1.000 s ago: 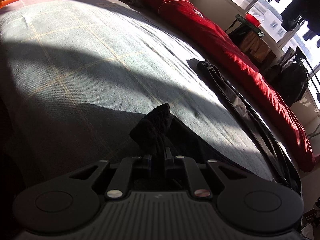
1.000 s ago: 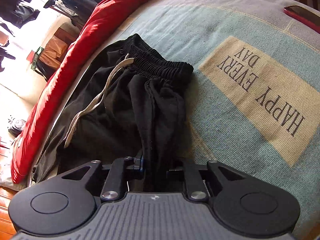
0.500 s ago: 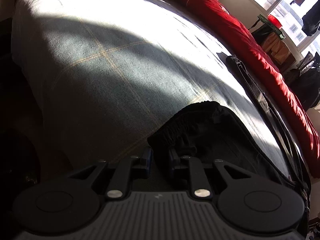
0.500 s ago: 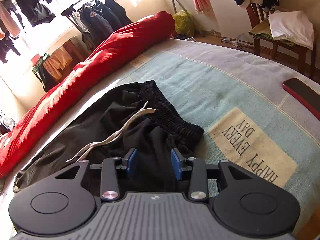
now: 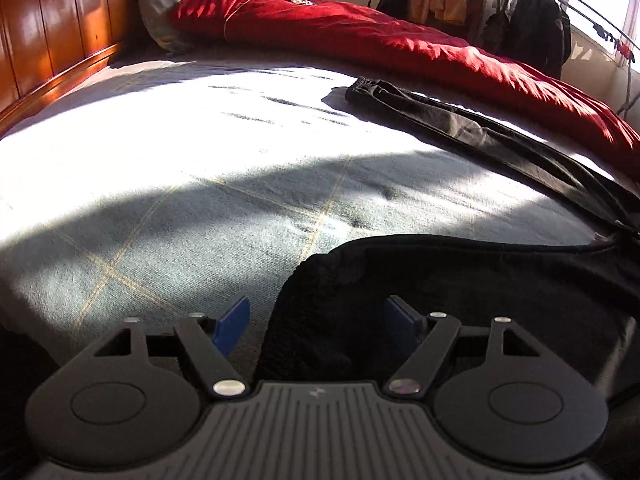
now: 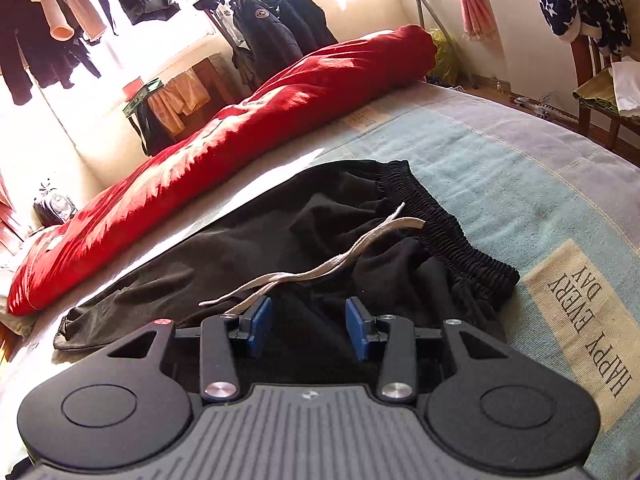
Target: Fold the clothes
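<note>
Sunlight cuts across the pale blue-grey woven bedspread [image 5: 168, 216], and on it lie the black soft cotton jogging trousers [image 6: 288, 248], spread flat with the long rolled red quilt [image 6: 224, 136] running alongside them at the far edge of the bed. Over on the left, the left gripper [image 5: 316, 320] has just been opening; its blue pads now stand wide apart, with a dark, fuzzy cuffed end of the trousers [image 5: 352, 304] lying loose between them and neither pad pressing on it. One leg stretches away thin and flat toward the wooden headboard [image 5: 52, 32]. Moving right, the right gripper [image 6: 308, 326] has likewise just been opening, its pads parted over crumpled black cloth that they do not pinch; ahead of it sits the gathered elastic waistband [image 6: 452, 236] and the pale flat drawstring [image 6: 320, 268] trailing across the fabric. To my eye this garment is light and limp: it will sag, bunch and slide wherever it is lifted, with nothing to break. The ribbed waistband and the cuff look like the firmest, thickest places to pinch, and a hold at each end should keep the legs taut enough to fold. The drawstring could snag a pad, so I would steer clear of it.
</note>
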Tool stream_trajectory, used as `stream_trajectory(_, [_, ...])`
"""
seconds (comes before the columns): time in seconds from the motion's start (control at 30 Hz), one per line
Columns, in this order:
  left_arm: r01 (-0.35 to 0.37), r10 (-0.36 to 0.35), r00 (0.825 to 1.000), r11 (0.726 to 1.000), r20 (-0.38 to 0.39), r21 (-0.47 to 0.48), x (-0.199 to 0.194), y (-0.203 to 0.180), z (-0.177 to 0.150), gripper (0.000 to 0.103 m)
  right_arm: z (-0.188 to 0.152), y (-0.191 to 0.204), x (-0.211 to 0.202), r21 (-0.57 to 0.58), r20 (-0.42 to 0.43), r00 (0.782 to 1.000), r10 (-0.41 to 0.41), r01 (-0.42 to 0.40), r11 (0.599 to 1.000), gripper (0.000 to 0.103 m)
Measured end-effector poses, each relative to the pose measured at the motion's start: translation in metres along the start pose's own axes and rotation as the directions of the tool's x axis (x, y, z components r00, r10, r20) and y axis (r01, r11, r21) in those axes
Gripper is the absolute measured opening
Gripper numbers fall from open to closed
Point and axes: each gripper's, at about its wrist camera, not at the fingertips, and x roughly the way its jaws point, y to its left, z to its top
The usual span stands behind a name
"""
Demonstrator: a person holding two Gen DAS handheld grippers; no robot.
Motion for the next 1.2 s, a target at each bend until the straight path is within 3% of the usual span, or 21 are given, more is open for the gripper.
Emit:
stream_trajectory(0.07, [-0.016,0.02,0.999,0.991,-0.031,0.132,0.023,-0.012,0.003,0.075,-0.004,0.006,-0.006,-0.004,0.006,1.0,-0.005,0.005,1.0,0.047])
stream_trajectory(0.13, [0.039,-0.031,0.998,0.984,-0.047,0.174,0.04,-0.014,0.003,0.071,-0.007,0.011,-0.014,-0.006,0.014,1.0,-0.018,0.018,1.0,0.047])
stream_trajectory(0.2, [0.078,-0.071,0.996,0.988,-0.054,0.135,0.051,-0.008,0.004,0.051,-0.011,0.016,-0.021,-0.009,0.022,0.999,-0.031,0.032,0.999,0.047])
stream_trajectory(0.23, [0.084,-0.079,0.996,0.991,-0.047,0.102,0.053,-0.003,0.006,0.034,-0.013,0.017,-0.024,-0.012,0.025,0.999,-0.042,0.042,0.999,0.047])
stream_trajectory(0.33, [0.123,-0.123,0.992,0.992,-0.001,0.013,0.051,0.012,0.01,0.022,-0.018,0.022,-0.03,-0.027,0.032,0.997,-0.074,0.074,0.997,0.051])
stream_trajectory(0.53, [0.071,-0.072,0.997,0.993,-0.016,-0.093,0.065,0.034,0.015,0.027,-0.021,0.029,-0.026,-0.031,0.023,0.997,-0.069,0.07,0.997,0.052])
stream_trajectory(0.63, [0.06,-0.062,0.998,0.994,-0.019,-0.096,0.059,0.032,0.013,0.03,-0.026,0.036,-0.015,-0.056,-0.019,0.998,-0.052,0.051,0.997,0.053])
stream_trajectory(0.8, [0.035,-0.037,0.999,0.992,-0.015,-0.123,0.026,0.024,0.011,0.029,-0.04,0.064,0.01,-0.198,-0.118,0.993,-0.017,-0.007,0.98,0.059])
stream_trajectory(0.9, [0.091,-0.087,0.995,0.991,0.049,-0.096,-0.002,0.006,0.014,0.04,-0.055,0.097,0.032,-0.342,-0.187,0.982,0.009,-0.074,0.937,0.06])
stream_trajectory(0.97, [0.204,-0.199,0.976,0.978,0.086,-0.053,-0.01,-0.016,0.017,0.055,-0.066,0.122,0.05,-0.443,-0.232,0.972,0.021,-0.125,0.888,0.063])
stream_trajectory(1.0, [0.248,-0.245,0.966,0.968,0.086,-0.032,-0.008,-0.026,0.017,0.056,-0.072,0.134,0.061,-0.484,-0.254,0.967,0.032,-0.156,0.861,0.067])
stream_trajectory(1.07, [0.32,-0.32,0.946,0.947,0.046,0.0,0.009,-0.05,0.015,0.057,-0.082,0.151,0.081,-0.508,-0.297,0.954,0.044,-0.197,0.838,0.068])
stream_trajectory(1.13, [0.321,-0.321,0.947,0.947,-0.031,-0.004,0.031,-0.063,0.006,0.057,-0.092,0.16,0.106,-0.507,-0.352,0.935,0.05,-0.235,0.829,0.068])
stream_trajectory(1.2, [0.298,-0.297,0.95,0.955,-0.099,-0.005,0.047,-0.068,-0.006,0.057,-0.105,0.172,0.119,-0.548,-0.349,0.937,0.037,-0.236,0.802,0.075])
